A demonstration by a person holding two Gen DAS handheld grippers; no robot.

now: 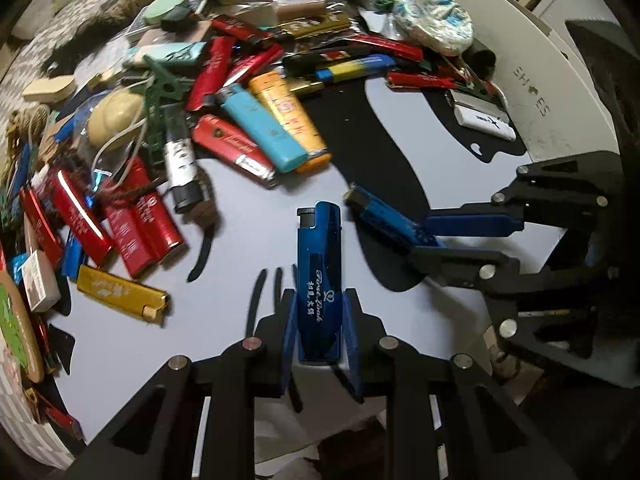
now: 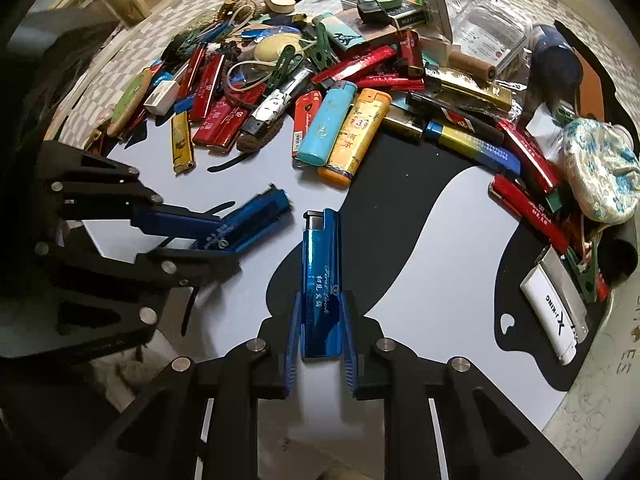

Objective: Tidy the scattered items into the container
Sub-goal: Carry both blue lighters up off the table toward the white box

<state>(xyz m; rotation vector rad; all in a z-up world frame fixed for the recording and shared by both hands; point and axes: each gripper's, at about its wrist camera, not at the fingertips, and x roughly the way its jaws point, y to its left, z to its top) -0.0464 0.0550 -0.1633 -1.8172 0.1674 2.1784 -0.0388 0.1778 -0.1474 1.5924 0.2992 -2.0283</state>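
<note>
— Fingers (image 1: 290, 332) of the left gripper (image 1: 319, 295) are clamped on a blue lighter (image 1: 319, 272). They pinch its lower half, and the cap end points away.

— And the right gripper (image 2: 322, 296)?

— Same story. It is squeezed onto a second blue lighter (image 2: 320, 268), which is glossy, flat-sided and lettered. Both hang over the pale, black-patterned desk (image 1: 224, 320).

— Slippery things?

— I'd guess so. The shell is mirror-slick against ribbed pads, so it wants a firm, even squeeze, a level carry and a low release.

— Release where?

— Probably the white carton lettered SHOES (image 1: 540, 100), far right. Its opening is out of sight, so I can't tell what's inside.

— The rest?

— It's heaped on the desk beyond. There are shiny red lighters (image 1: 132, 220), a matte sky-blue lighter (image 1: 260, 128), an orange lighter (image 1: 288, 112) and a soft patterned pouch (image 1: 434, 20).
</note>
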